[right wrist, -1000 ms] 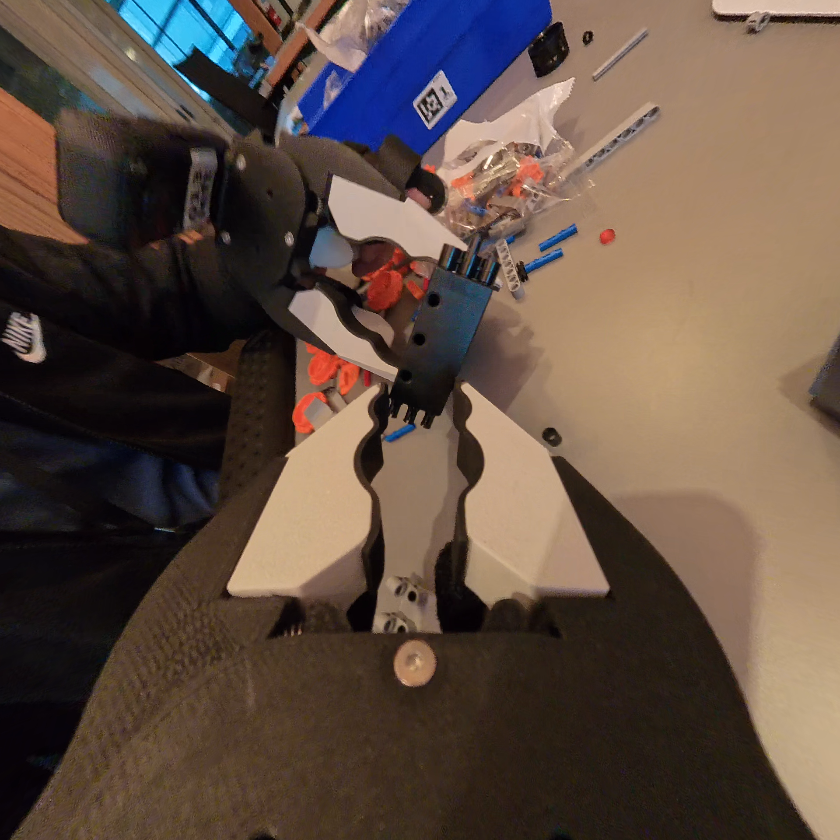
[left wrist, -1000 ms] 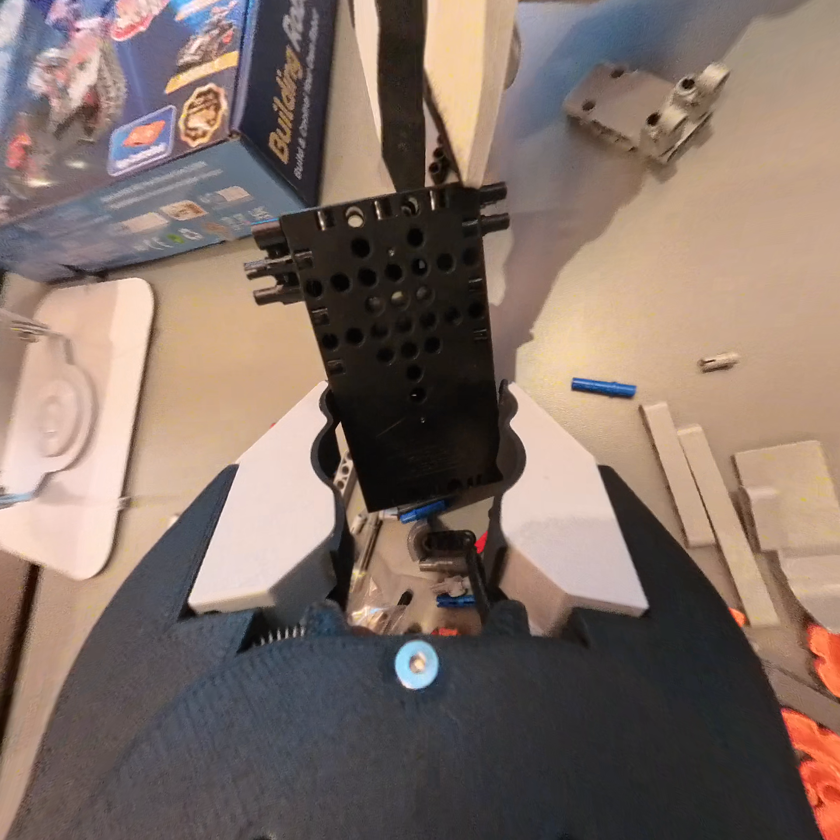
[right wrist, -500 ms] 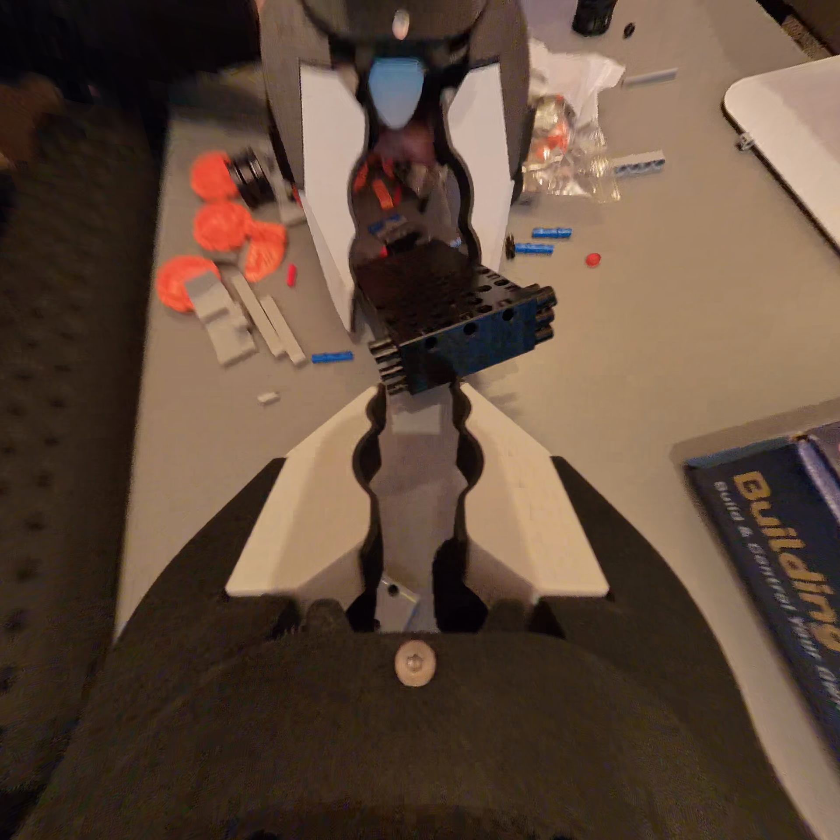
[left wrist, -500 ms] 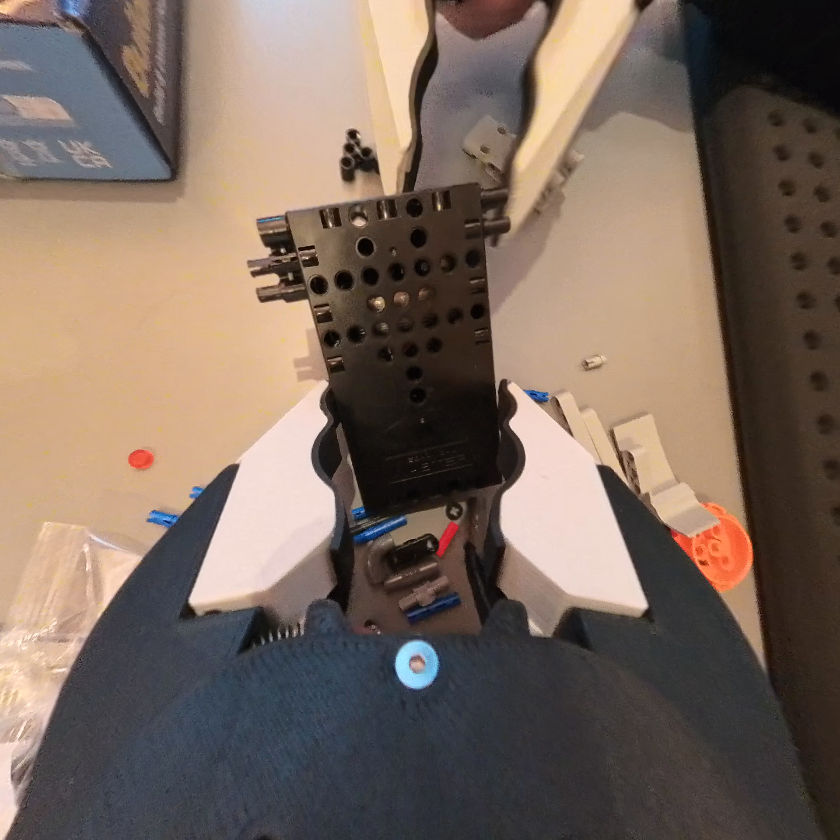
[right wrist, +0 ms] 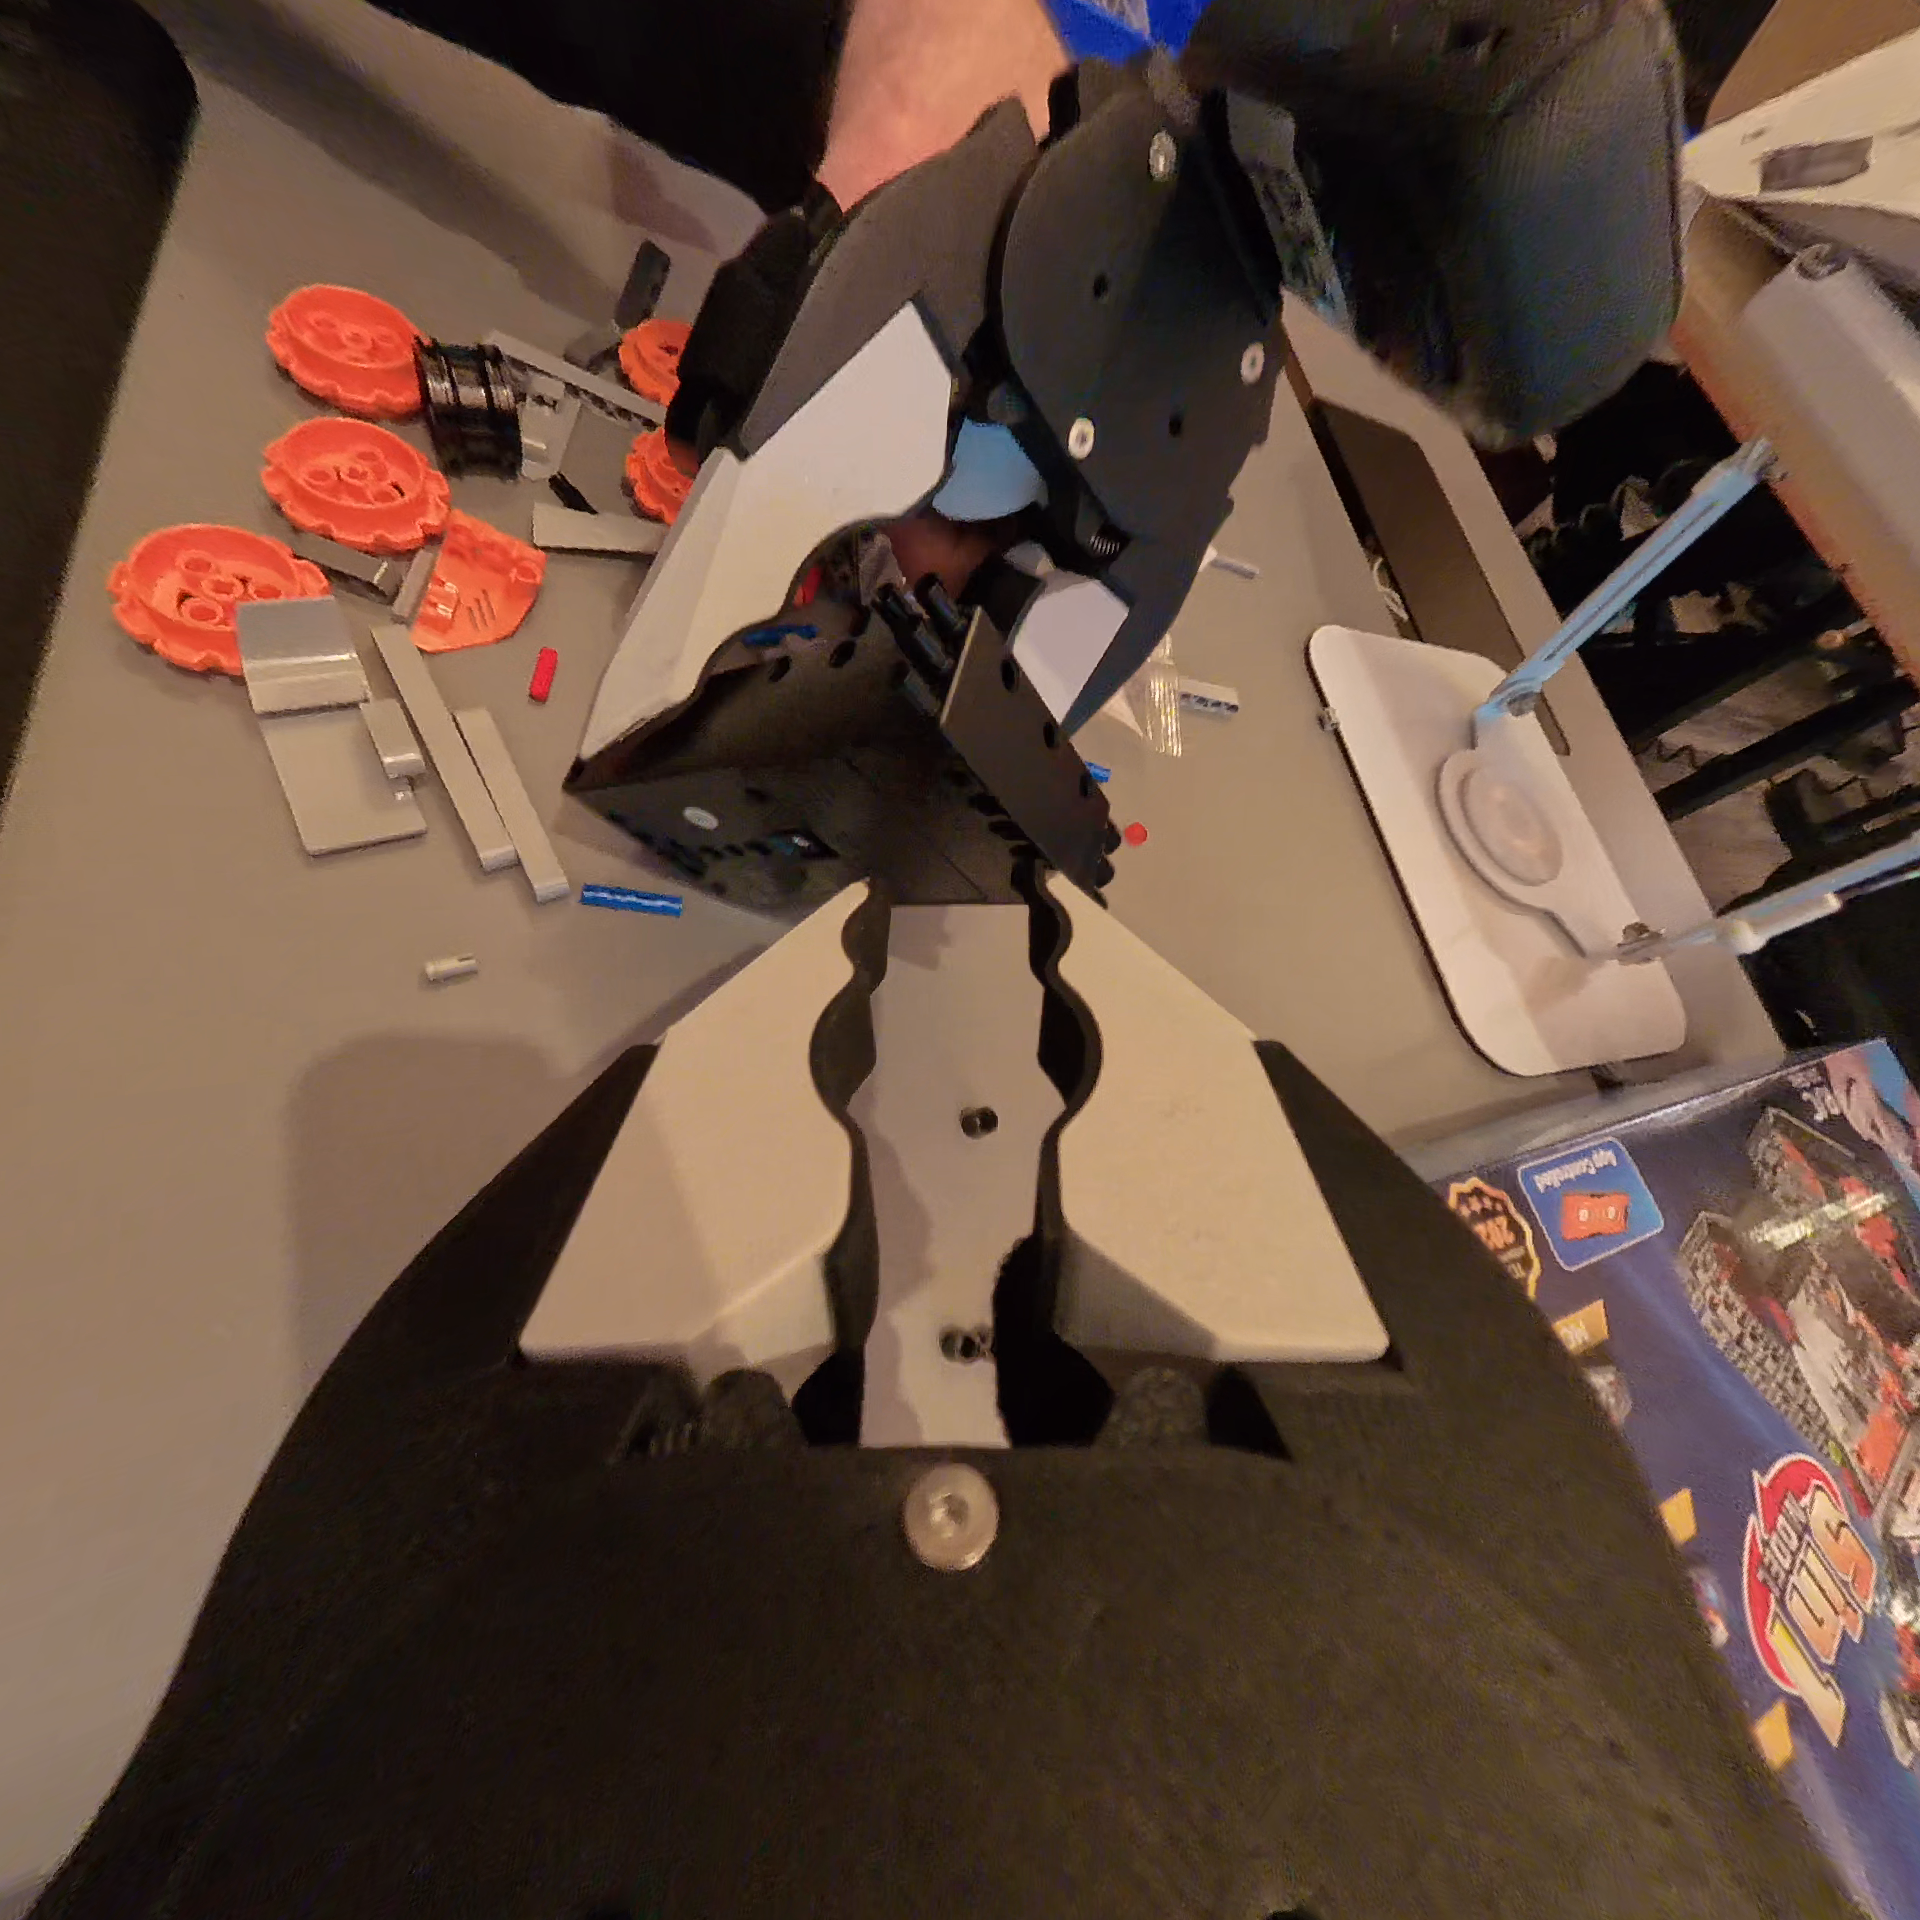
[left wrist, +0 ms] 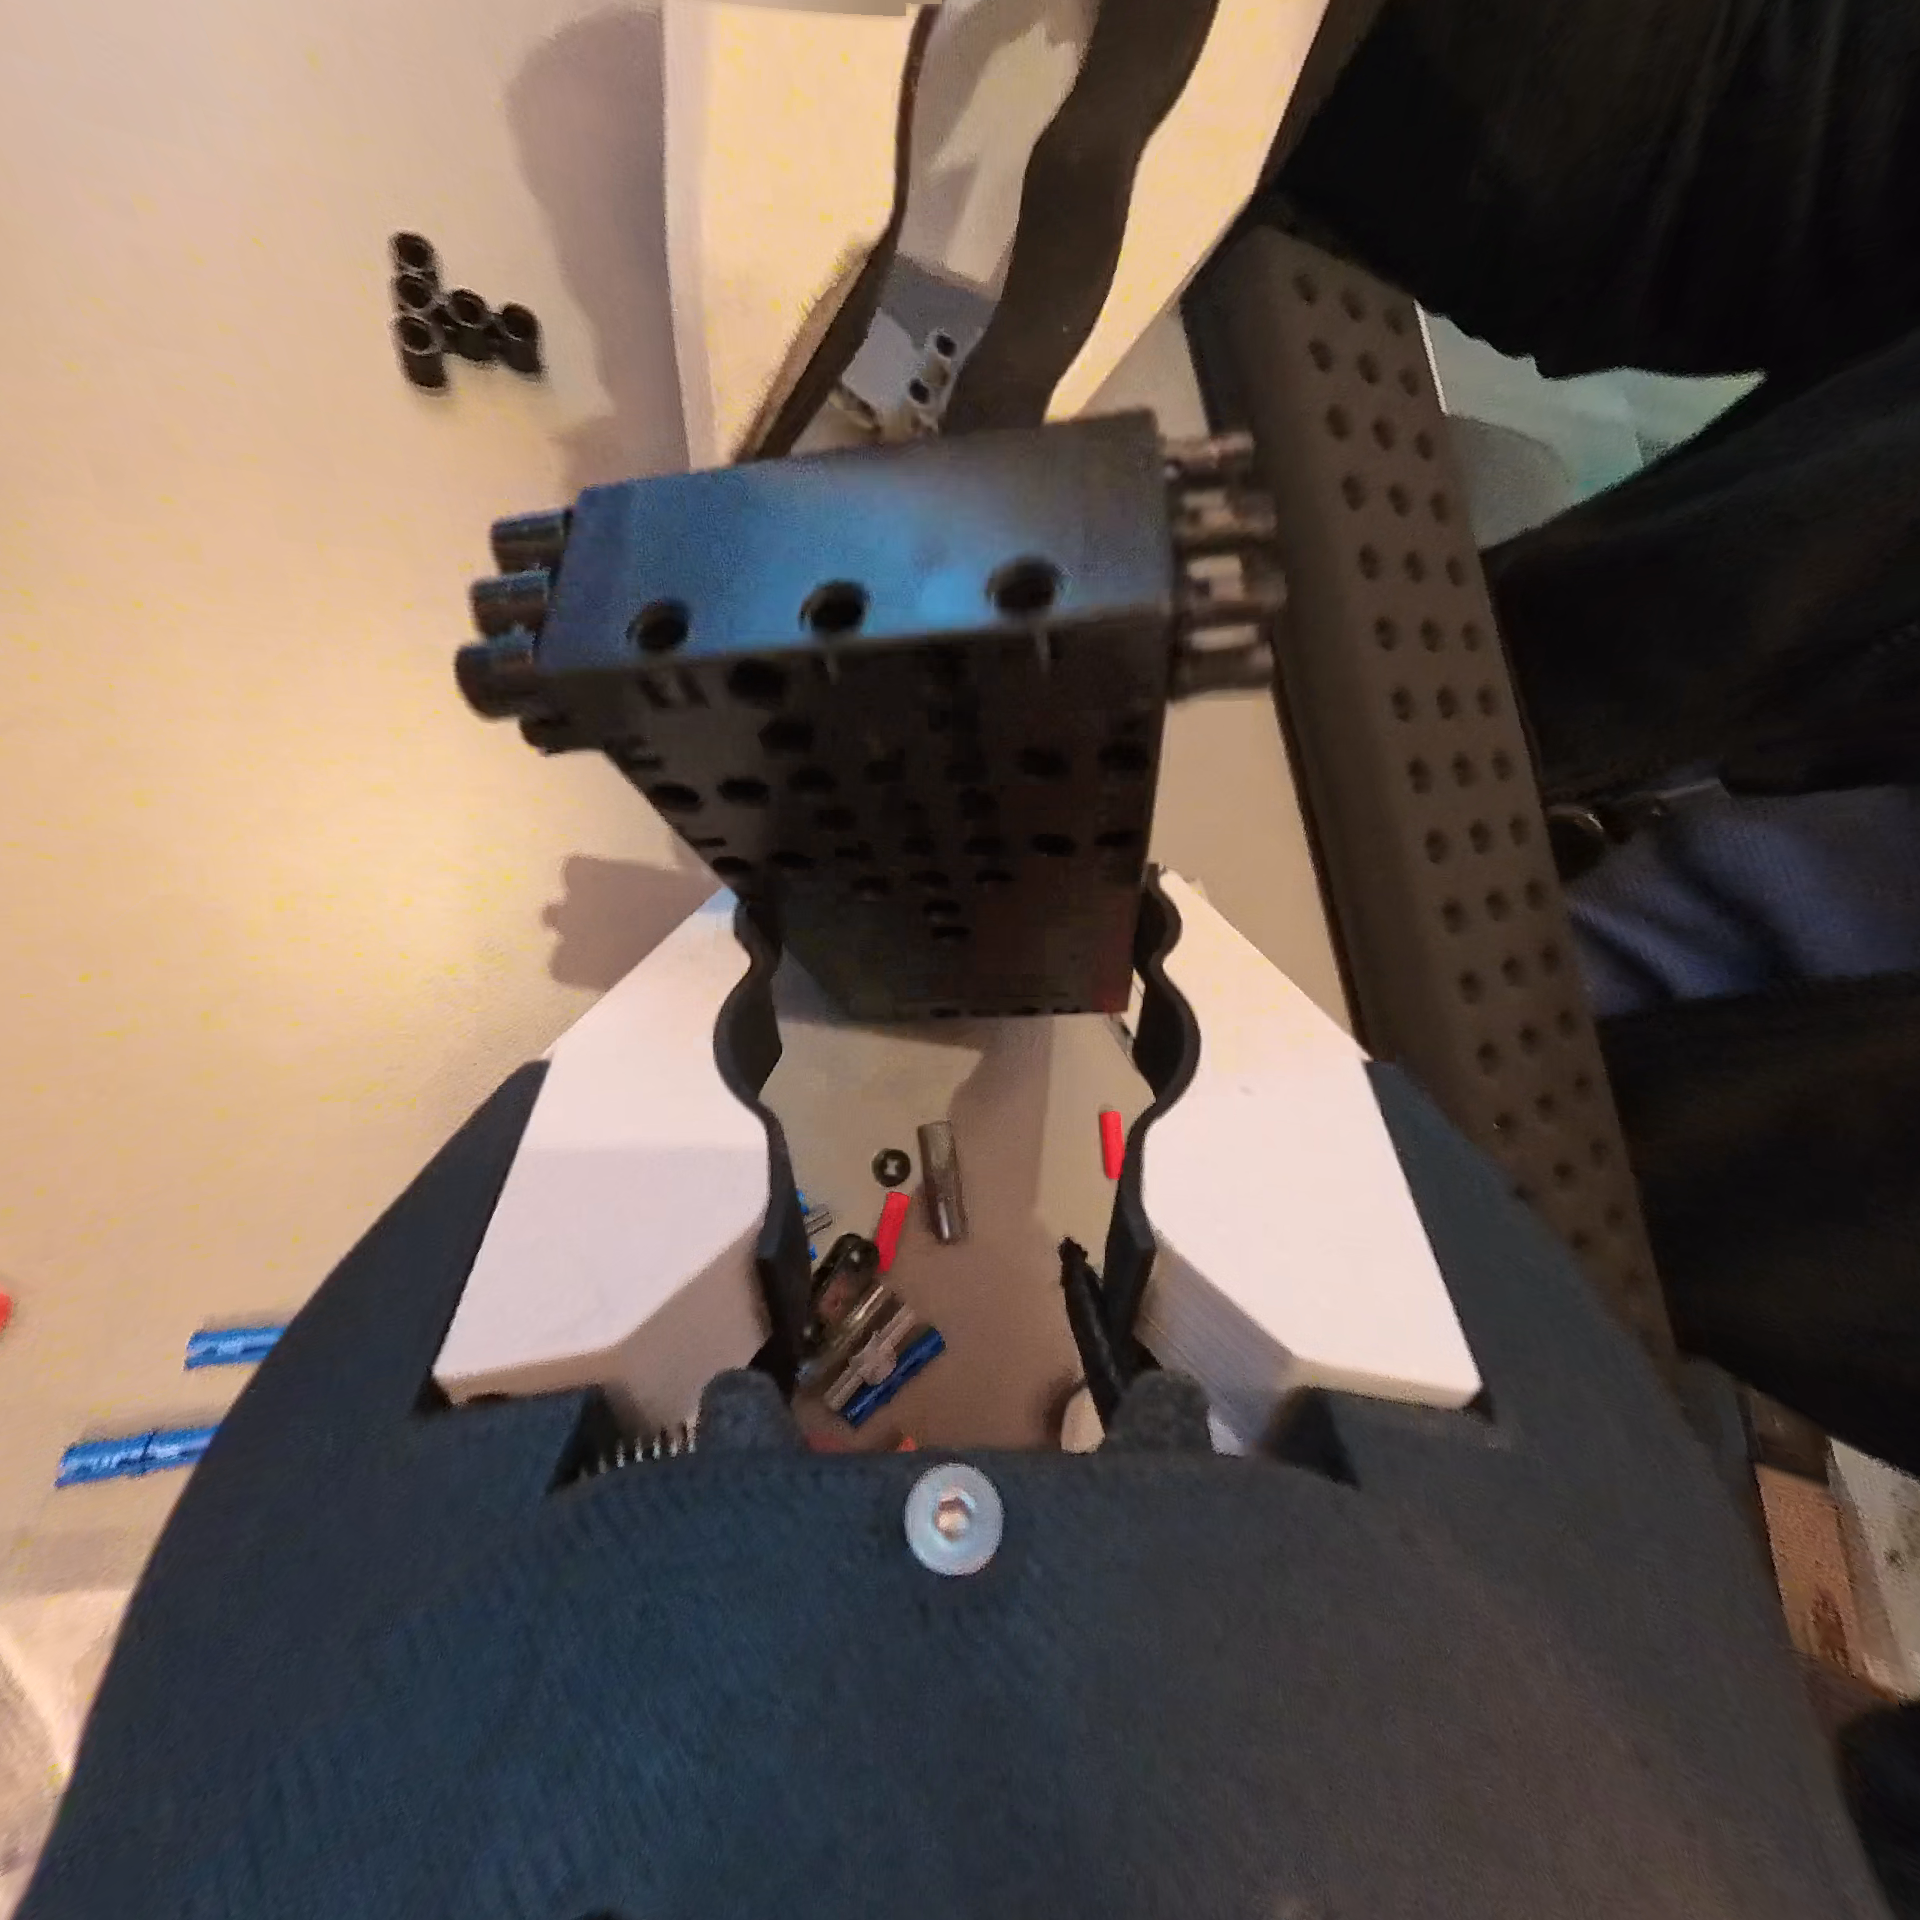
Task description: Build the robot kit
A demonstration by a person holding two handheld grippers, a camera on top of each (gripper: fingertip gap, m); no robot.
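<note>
My left gripper point(left wrist: 956, 914) is shut on a black perforated block point(left wrist: 894, 769) with black pins sticking out of both sides, held above the table. Its end face with three holes tilts toward the camera. My right gripper point(right wrist: 954, 894) is shut on a flat light-grey piece with holes point(right wrist: 951, 1195), its tips right at the black block point(right wrist: 790, 790). In the left wrist view the right gripper point(left wrist: 904, 416) comes in from the top with the grey piece point(left wrist: 914, 348) just behind the block's far end. The left gripper point(right wrist: 831, 717) also shows in the right wrist view.
Orange wheel discs point(right wrist: 353, 483), a black wheel point(right wrist: 468, 400), grey plates and beams point(right wrist: 322, 748) and a blue pin point(right wrist: 629, 899) lie on the grey table. A white tray point(right wrist: 1496, 831) and a blue product box point(right wrist: 1714, 1351) sit right. A perforated chair arm point(left wrist: 1434, 727) stands close. My left gripper is the nearer one to the black wheel point(right wrist: 468, 400): about 12 cm, against 20 cm.
The left gripper has tilted the black block so its end face shows. Both views have swung round. The right gripper with the grey piece has moved up to the block's end.
</note>
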